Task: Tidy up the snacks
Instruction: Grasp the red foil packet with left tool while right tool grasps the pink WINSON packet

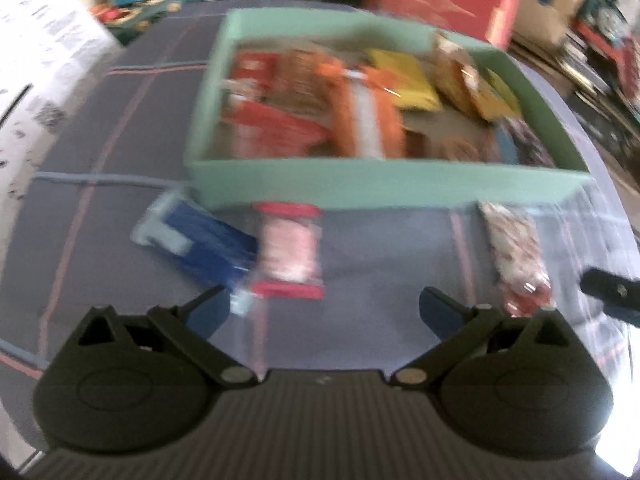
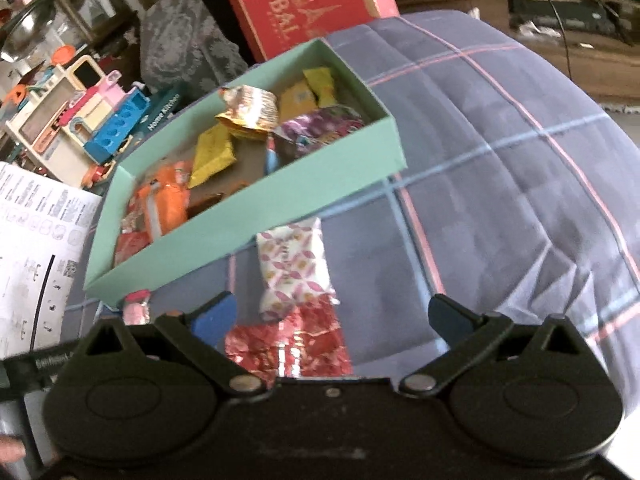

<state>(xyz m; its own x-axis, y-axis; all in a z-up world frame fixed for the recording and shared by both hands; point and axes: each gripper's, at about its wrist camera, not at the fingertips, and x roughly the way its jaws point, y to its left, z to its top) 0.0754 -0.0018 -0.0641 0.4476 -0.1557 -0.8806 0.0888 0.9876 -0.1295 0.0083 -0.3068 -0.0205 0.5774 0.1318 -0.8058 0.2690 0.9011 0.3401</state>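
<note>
A mint green box [image 1: 392,184] [image 2: 256,196] holds several snack packets on a blue checked cloth. In front of it in the left wrist view lie a blue packet [image 1: 208,240], a pink-and-red packet [image 1: 290,252] and a white-and-red patterned packet [image 1: 516,256]. My left gripper [image 1: 324,312] is open just short of the pink packet, nothing between its fingers. In the right wrist view the white-and-red packet [image 2: 294,268] lies directly ahead, its red foil end [image 2: 288,344] between the fingers of my open right gripper [image 2: 332,316]. The pink packet [image 2: 136,308] peeks out at the left.
A red box [image 2: 304,0] stands behind the green box. Printed paper sheets [image 2: 36,248] lie to the left, with colourful toys [image 2: 80,120] beyond. The cloth [image 2: 500,160] stretches bare to the right. The right gripper's tip [image 1: 612,292] shows at the left view's right edge.
</note>
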